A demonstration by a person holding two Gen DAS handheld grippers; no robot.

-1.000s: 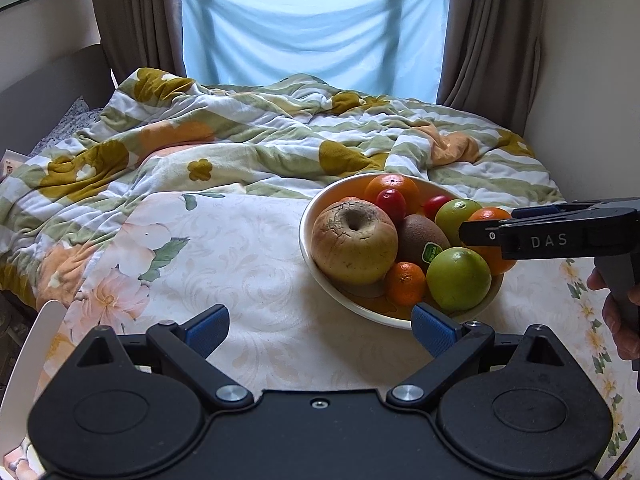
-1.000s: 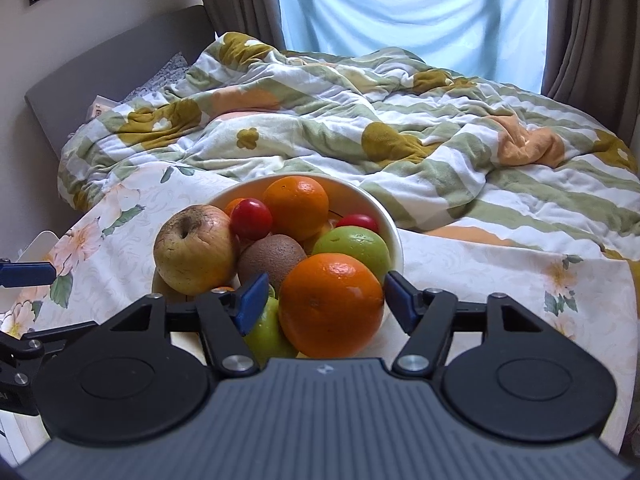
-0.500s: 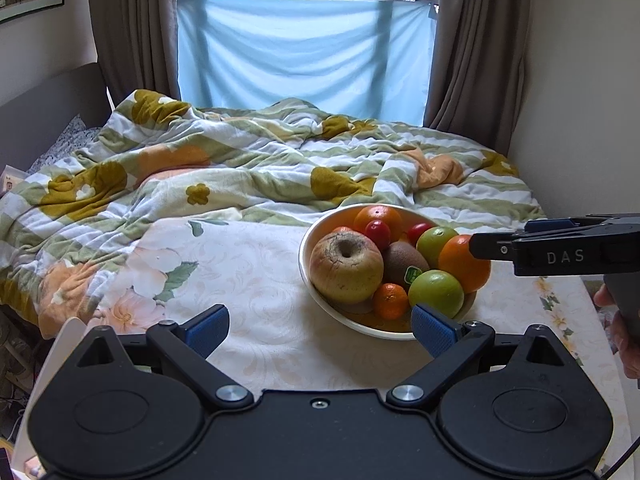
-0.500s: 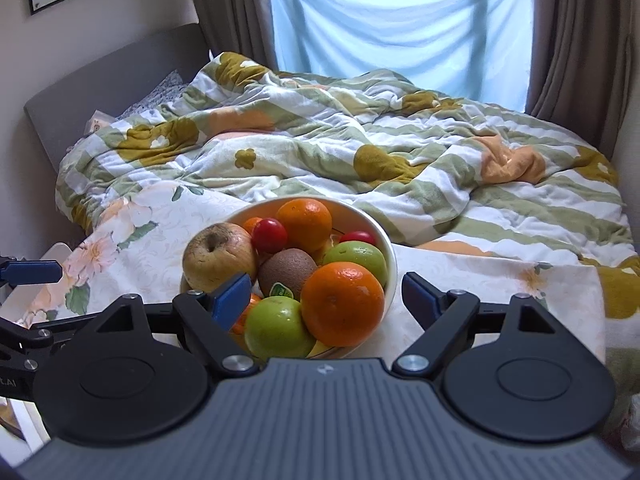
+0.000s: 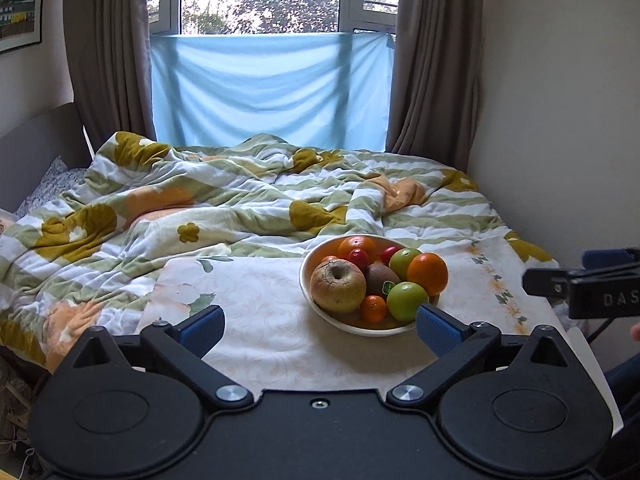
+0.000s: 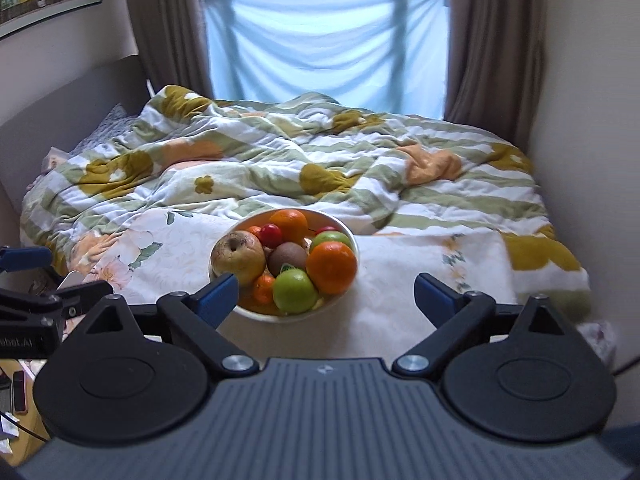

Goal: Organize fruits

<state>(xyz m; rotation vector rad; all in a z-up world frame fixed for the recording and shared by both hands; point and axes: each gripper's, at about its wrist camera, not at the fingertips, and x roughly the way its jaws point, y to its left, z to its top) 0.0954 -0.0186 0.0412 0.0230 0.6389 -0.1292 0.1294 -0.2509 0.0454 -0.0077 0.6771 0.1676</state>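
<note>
Jaws on my left gripper [image 5: 320, 322] stand spread, empty, short of the bowl [image 5: 316, 308] heaped with fruit on the cloth-covered bench. Right view: my right gripper [image 6: 326, 292] has just been opening, wide, nothing between; bowl sits mid-bench.

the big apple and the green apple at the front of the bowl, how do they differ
The big apple is dull yellow-brown and wrinkled; the green apple is bright green and smooth. The big apple looks clearly larger. It shows its stem dimple, turned up toward the camera, while the green apple shows only plain rounded skin. The big apple sits on the left side of the bowl; the green apple sits at the near edge. Both are roundish and lie loose in the bowl.
</note>
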